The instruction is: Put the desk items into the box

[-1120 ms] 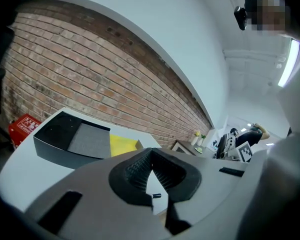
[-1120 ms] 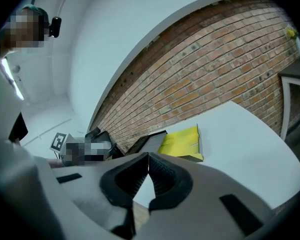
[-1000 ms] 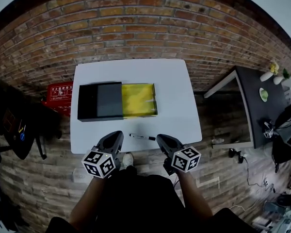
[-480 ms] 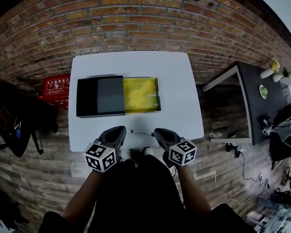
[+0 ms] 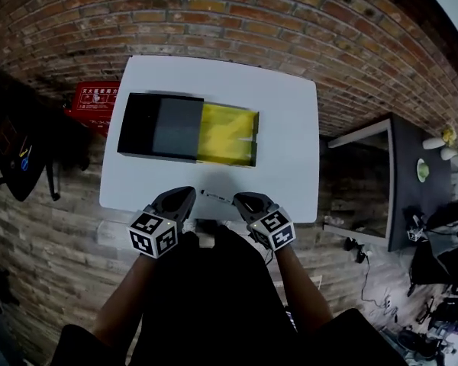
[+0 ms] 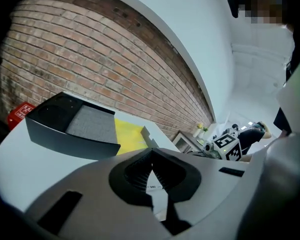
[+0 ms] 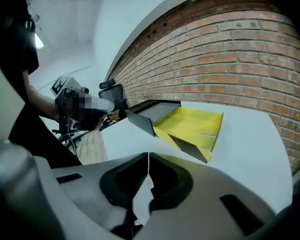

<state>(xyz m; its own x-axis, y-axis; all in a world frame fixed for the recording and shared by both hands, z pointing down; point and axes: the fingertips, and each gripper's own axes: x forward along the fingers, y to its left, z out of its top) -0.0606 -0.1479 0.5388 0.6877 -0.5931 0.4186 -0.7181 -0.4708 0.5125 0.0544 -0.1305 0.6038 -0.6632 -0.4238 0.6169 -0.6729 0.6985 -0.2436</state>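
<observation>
A box lies on the white table (image 5: 290, 120), made of a black sleeve (image 5: 156, 126) with a yellow drawer (image 5: 227, 134) pulled out to the right. A thin black pen (image 5: 217, 197) rests near the table's front edge. My left gripper (image 5: 185, 194) sits just left of the pen and my right gripper (image 5: 240, 199) just right of it. Both are shut and hold nothing. In the left gripper view the shut jaws (image 6: 152, 151) point toward the sleeve (image 6: 70, 126). The right gripper (image 7: 148, 155) faces the yellow drawer (image 7: 190, 126).
A red case (image 5: 91, 97) lies on the floor left of the table. A dark side table (image 5: 408, 174) with small items stands to the right. Dark gear (image 5: 23, 158) sits at the far left. A brick wall runs behind the table.
The head view has swung and tilted, so the table now looks skewed. Both grippers stay shut at the front edge, a little closer to the pen's ends.
</observation>
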